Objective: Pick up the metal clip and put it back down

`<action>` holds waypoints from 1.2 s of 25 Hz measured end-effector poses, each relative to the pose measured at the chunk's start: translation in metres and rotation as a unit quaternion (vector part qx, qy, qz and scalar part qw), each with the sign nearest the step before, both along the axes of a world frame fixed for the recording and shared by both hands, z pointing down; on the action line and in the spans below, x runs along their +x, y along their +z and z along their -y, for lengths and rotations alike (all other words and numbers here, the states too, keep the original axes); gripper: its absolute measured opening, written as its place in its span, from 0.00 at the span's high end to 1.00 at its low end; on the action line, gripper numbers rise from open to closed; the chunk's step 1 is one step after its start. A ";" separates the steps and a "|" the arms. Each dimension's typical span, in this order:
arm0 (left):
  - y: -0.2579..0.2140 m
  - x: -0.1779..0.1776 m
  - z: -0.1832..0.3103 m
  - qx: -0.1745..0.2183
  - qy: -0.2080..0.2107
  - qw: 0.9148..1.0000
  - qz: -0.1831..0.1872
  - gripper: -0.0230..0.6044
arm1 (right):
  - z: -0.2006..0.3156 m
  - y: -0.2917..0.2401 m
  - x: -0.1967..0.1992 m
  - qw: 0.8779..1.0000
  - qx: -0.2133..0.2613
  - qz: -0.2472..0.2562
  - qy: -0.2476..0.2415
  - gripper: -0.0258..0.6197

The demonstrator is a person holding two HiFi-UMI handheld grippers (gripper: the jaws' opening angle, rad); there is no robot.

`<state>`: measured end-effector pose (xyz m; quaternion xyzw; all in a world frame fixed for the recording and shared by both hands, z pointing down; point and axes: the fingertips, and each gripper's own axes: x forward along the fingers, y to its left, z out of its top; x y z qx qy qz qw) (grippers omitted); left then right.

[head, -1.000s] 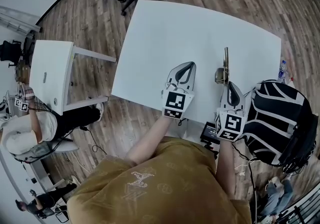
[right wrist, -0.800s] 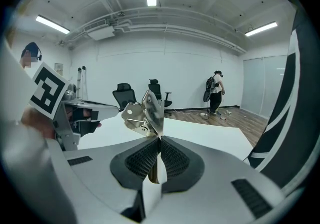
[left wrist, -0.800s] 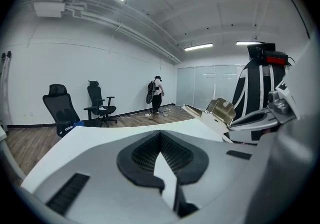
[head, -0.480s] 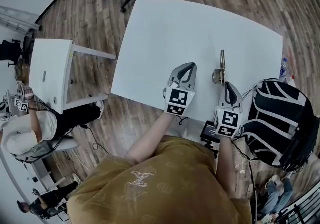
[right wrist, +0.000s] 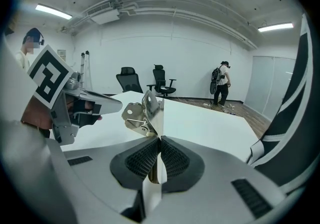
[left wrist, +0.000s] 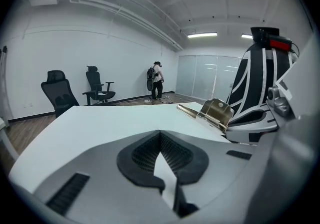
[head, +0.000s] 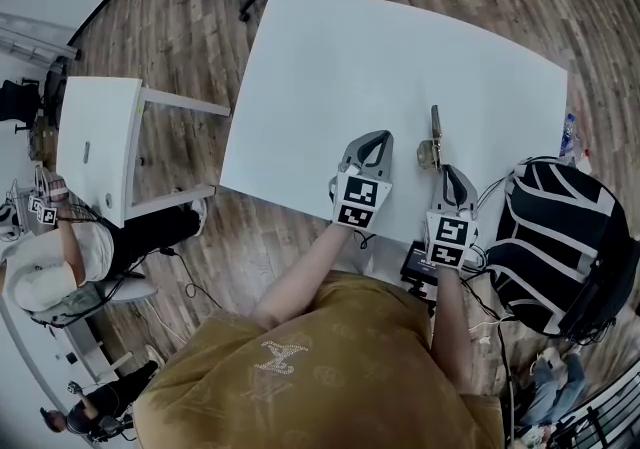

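Reaching forward over the near edge of the white table (head: 400,57), the right gripper (head: 451,173) has its jaws clamped on the near end of the metal clip (head: 434,142), which stands on edge. The left gripper (head: 371,141) lies alongside, parallel to it, with its jaws closed together on nothing.

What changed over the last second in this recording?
The right gripper, shut on the metal clip, drew it a little left and toward the person, nearer the left gripper. No grasp or release shows. The left gripper stayed shut and empty near the front edge of the table.
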<state>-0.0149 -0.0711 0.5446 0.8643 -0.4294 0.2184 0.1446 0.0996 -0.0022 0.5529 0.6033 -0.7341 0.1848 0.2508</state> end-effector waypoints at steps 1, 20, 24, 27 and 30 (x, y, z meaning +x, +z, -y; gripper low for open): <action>0.002 0.000 -0.001 -0.002 0.000 1.000 0.001 0.95 | -0.001 0.003 -0.001 1.000 -0.005 -0.001 -0.001 0.92; 0.045 0.003 -0.019 -0.045 0.010 0.999 0.025 0.95 | -0.009 0.041 -0.002 0.997 -0.065 -0.038 -0.016 0.92; 0.053 0.003 -0.022 -0.056 0.010 0.998 0.028 0.95 | -0.009 0.046 -0.003 0.996 -0.076 -0.047 -0.021 0.92; 0.056 0.004 -0.024 -0.059 0.012 0.998 0.028 0.95 | -0.012 0.050 -0.001 0.994 -0.088 -0.057 -0.020 0.92; 0.056 0.005 -0.023 -0.060 0.014 0.998 0.029 0.95 | -0.013 0.054 -0.001 0.994 -0.093 -0.060 -0.021 0.92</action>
